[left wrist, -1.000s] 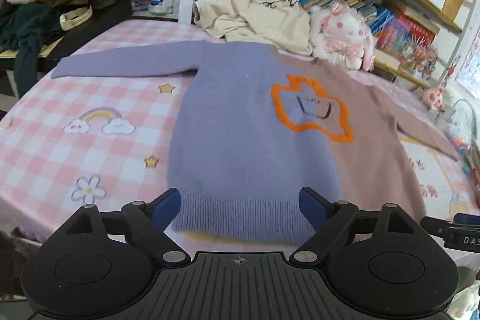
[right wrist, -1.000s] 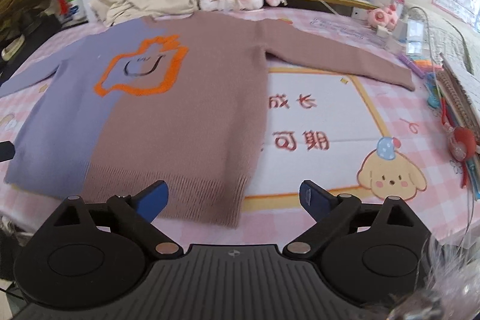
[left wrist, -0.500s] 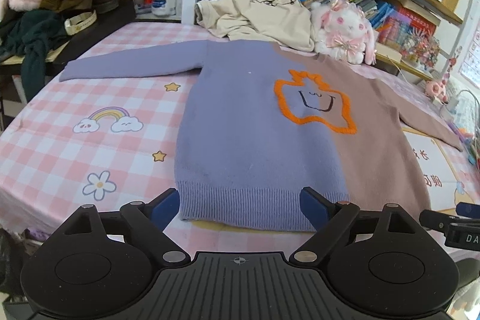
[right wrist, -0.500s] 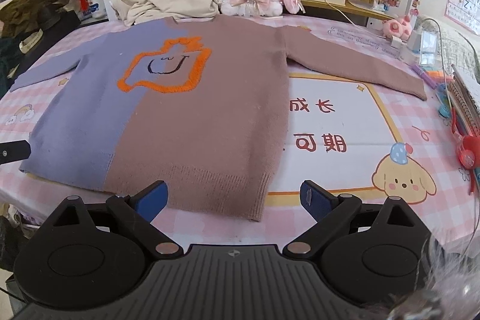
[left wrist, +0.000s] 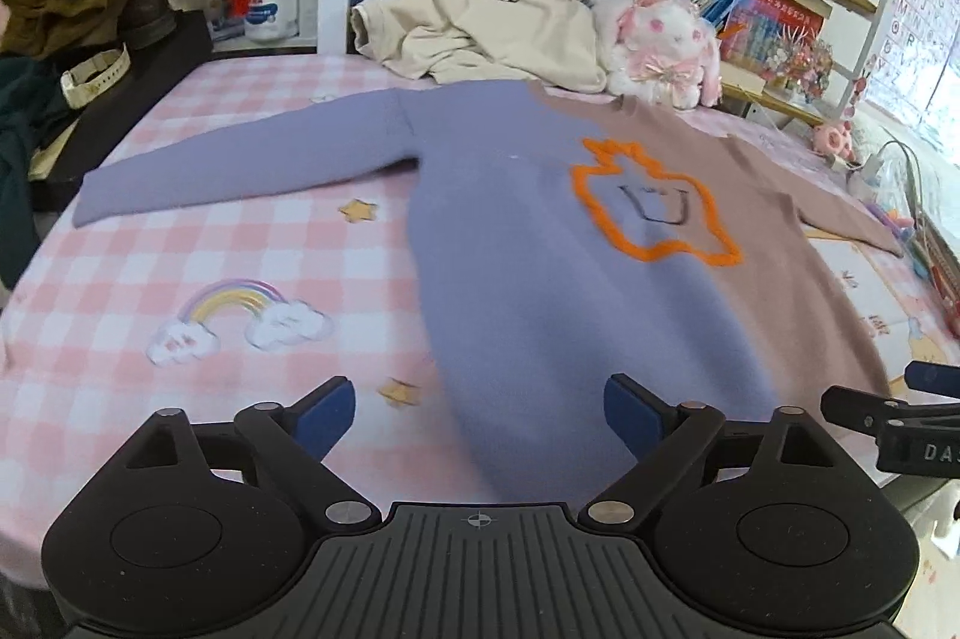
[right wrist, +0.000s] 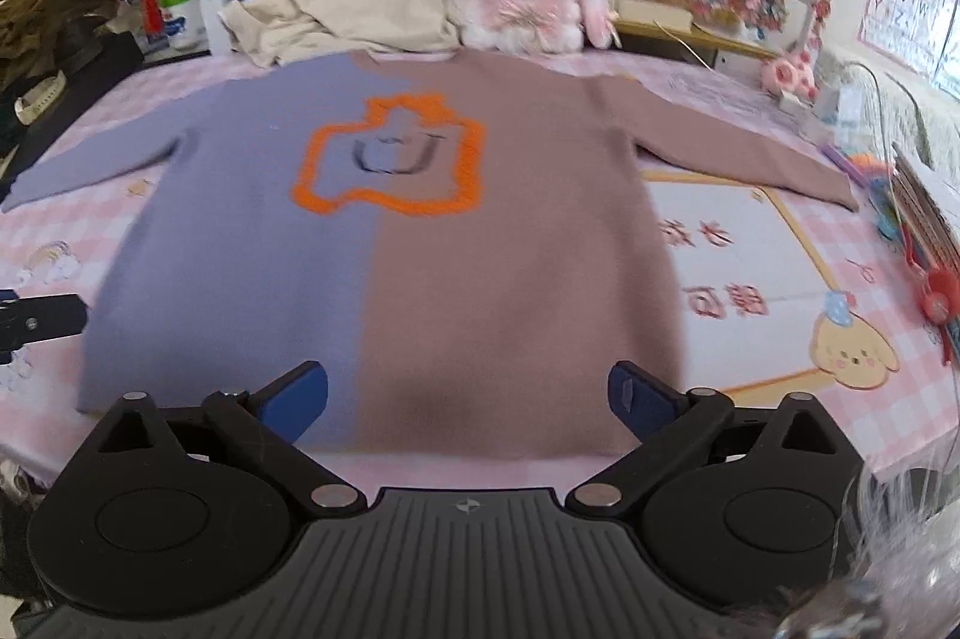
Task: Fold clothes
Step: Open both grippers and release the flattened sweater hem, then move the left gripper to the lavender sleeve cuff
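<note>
My left gripper (left wrist: 479, 414) was held low over the near edge of the table (left wrist: 180, 243), pointing forward along the surface, its fingers (left wrist: 327, 408) spread wide and holding nothing. The blue pads stood above the lower part of the sweater (left wrist: 540, 231), one over the pink check cloth beside it and one over the lilac knit. My right gripper (right wrist: 468, 396) was in the same attitude, level and facing the hem, its fingers (right wrist: 636, 396) likewise wide apart and empty. One pad was over the lilac half, the other over the brown half near its right edge.

The sweater lay flat on the table, front up, both sleeves stretched outward, the orange outline patch (right wrist: 396, 159) on the chest. Its collar end was towards the shelves, just in front of a cream garment (left wrist: 480, 33) and a plush rabbit (right wrist: 522, 0).

Limits of observation: in the left view the hem was hidden behind my gripper body, and the brown sleeve end ran to the frame edge among small items I could not identify. In the right view the hem edge was visible but blurred, and the lilac sleeve cuff was cut off at the left border. Whether either set of pads touched the fabric could not be established. Part of the opposite gripper showed at the edge of each view. The lower right corner of the right view was masked by a pale, blurred mass.
</note>
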Demonstrator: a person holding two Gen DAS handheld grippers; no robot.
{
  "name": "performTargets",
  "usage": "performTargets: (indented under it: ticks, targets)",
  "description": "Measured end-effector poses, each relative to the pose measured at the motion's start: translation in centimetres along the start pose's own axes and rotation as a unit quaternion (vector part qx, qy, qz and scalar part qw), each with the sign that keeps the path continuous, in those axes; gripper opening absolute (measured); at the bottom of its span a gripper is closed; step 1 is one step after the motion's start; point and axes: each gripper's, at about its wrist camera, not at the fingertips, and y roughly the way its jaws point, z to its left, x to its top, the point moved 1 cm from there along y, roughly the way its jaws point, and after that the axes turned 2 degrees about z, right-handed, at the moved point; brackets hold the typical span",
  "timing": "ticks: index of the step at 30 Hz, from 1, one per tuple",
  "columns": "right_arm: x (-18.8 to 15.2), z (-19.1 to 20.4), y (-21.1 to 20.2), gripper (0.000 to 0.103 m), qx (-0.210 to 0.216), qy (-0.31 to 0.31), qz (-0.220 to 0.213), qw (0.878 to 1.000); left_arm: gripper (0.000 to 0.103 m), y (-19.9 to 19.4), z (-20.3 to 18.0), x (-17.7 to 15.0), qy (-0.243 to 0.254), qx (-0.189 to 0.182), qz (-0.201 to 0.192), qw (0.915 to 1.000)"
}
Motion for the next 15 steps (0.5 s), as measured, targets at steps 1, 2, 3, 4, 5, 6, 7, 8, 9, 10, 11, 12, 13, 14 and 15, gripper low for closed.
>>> performTargets:
  ticks: [1,2,3,4,5,6,7,8,9,10,11,12,13,14,15]
  targets:
    - [0.0,1.0,0.1,0.101,-0.004,0.002,0.003,1.0,0.093,0.1,0.9,0.2,0.0,-0.003,0.001,1.0]
    - [0.0,1.8,0.2,0.101,-0.007,0.004,0.004,1.0,0.093,0.2,1.9,0.4,0.001,-0.005,0.002,1.0]
    - [0.1,2.7,0.3,0.101,-0.01,0.009,0.003,1.0,0.093,0.3,2.8,0.5,0.0,-0.008,0.0,1.0]
    - [0.1,3.5,0.4,0.101,-0.013,0.013,0.003,1.0,0.093,0.5,3.7,0.6,-0.002,-0.01,0.0,0.9999]
    - [0.1,4.2,0.5,0.101,-0.016,0.016,0.004,1.0,0.093,0.6,4.6,0.8,-0.006,-0.01,0.0,0.9999]
    - [0.1,4.9,0.6,0.101,-0.018,0.018,0.007,1.0,0.093,0.7,5.6,1.0,-0.011,-0.01,0.0,0.9999]
    - [0.2,5.6,0.8,0.101,-0.021,0.019,0.009,1.0,0.093,0.7,6.6,1.1,-0.016,-0.01,-0.001,0.9998]
    - [0.2,6.2,0.8,0.101,-0.022,0.019,0.011,1.0,0.093,0.8,7.6,1.3,-0.022,-0.007,-0.003,0.9997]
    - [0.3,6.8,0.9,0.101,-0.024,0.019,0.012,0.999,0.093,0.8,8.5,1.5,-0.027,-0.002,-0.008,0.9996]
    - [0.4,7.3,0.9,0.101,-0.025,0.018,0.012,0.999,0.093,0.8,9.4,1.8,-0.033,0.005,-0.013,0.9994]
    - [0.5,7.7,0.9,0.101,-0.027,0.016,0.011,0.999,0.093,0.8,10.4,2.0,-0.04,0.014,-0.02,0.9989]
    - [0.6,8.1,0.9,0.101,-0.028,0.015,0.01,0.999,0.093,0.9,11.5,2.2,-0.05,0.027,-0.027,0.998]
    - [0.6,8.5,0.8,0.101,-0.03,0.014,0.008,0.999,0.092,1.0,12.7,2.5,-0.062,0.037,-0.034,0.9968]
    - [0.7,8.8,0.8,0.101,-0.032,0.013,0.007,0.999,0.092,1.1,13.8,2.7,-0.076,0.044,-0.039,0.9954]
    - [0.8,9.1,0.8,0.101,-0.033,0.013,0.006,0.999,0.091,1.3,15.0,3.0,-0.089,0.049,-0.044,0.9939]
